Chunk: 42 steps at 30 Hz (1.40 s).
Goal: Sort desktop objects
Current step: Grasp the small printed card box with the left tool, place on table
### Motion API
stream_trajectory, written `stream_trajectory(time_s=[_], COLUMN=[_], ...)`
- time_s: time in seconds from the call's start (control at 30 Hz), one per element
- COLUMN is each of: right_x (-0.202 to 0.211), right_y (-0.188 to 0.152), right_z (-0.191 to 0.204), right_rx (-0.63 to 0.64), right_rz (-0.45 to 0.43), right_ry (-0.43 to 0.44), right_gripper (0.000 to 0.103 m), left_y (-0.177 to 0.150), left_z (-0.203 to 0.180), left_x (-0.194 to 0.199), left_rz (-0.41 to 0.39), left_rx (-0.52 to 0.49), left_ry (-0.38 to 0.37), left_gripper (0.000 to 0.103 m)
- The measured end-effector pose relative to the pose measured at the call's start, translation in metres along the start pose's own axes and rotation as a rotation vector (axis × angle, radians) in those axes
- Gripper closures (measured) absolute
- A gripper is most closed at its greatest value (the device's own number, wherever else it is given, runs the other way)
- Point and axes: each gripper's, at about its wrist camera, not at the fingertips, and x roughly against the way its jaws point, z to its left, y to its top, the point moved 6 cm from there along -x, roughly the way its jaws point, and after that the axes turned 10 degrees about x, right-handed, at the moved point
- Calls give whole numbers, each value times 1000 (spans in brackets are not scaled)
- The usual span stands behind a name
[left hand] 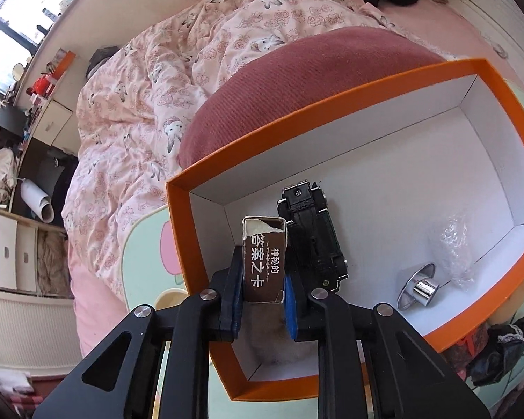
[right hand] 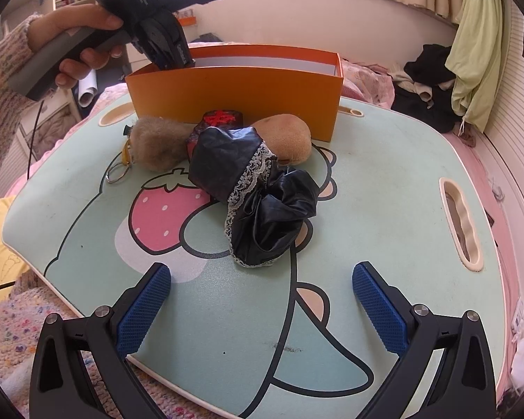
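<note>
My left gripper (left hand: 263,262) is shut on a small brown card box (left hand: 264,262) with white Chinese print, held inside the orange box (left hand: 506,111). In that box lie a black toy car (left hand: 314,237), a chrome funnel-shaped piece (left hand: 417,288) and a crumpled clear wrapper (left hand: 457,248). In the right wrist view the left gripper (right hand: 173,54) dips into the orange box (right hand: 234,94) at its left end. My right gripper (right hand: 262,300) is open and empty above the mint tray table (right hand: 384,188), near a black lace-trimmed pouch (right hand: 255,188).
On the table before the orange box lie a furry brown keychain toy (right hand: 157,143), a tan plush (right hand: 286,136) and a dark item with a red bow (right hand: 220,120). A pink floral quilt (left hand: 150,80) and a maroon cushion (left hand: 297,83) lie behind the box.
</note>
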Motion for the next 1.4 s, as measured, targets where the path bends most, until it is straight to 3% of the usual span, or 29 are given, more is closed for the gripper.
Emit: stream_trajectory(time_s=[0.17,0.27,0.37,0.53,0.63,0.73,0.83,0.93,0.97,1.0,1.13,1.4], right_x=[0,0,0,0,0,0,0,0,0,0,0,0], right_y=[0,0,-1,-1,-1,-1,-1,-1,-1,-1,-1,-1], right_z=[0,0,0,0,0,1,1,1,1,1,1,1], right_rx=[0,0,0,0,0,0,-1,0,-1,-1,-1,-1], right_rz=[-1,-1,-1,-1,-1,-1,-2,-2,-2,-2,-2,-1], right_ry=[-1,-1,-1,-1,-1,-1,-1,-1,-1,-1,-1,-1], right_gripper=[0,0,0,0,0,0,0,0,0,0,0,0], left_y=[2,-17,-50,-101,-119,-129,-131,-135,-138,-141,-157,-191], left_z=[8,13,17,32,43,41,36,30,30,30,35,29], left_x=[58,100,118,79,48,32,32,43,47,50,57,50], left_rz=[-136,-223,-280,-228,-210,-202,-256,-321,-347,-371,-433,-404], left_rx=[47,38,49,156,244,285,300,302,300,300,314,312], left_ry=[-138,-235,-296,-390,-375,-476,-516,-548,-551,-539,-461,-321], left_gripper=[83,83,83,82,82,81,70,44,26,19,19,19])
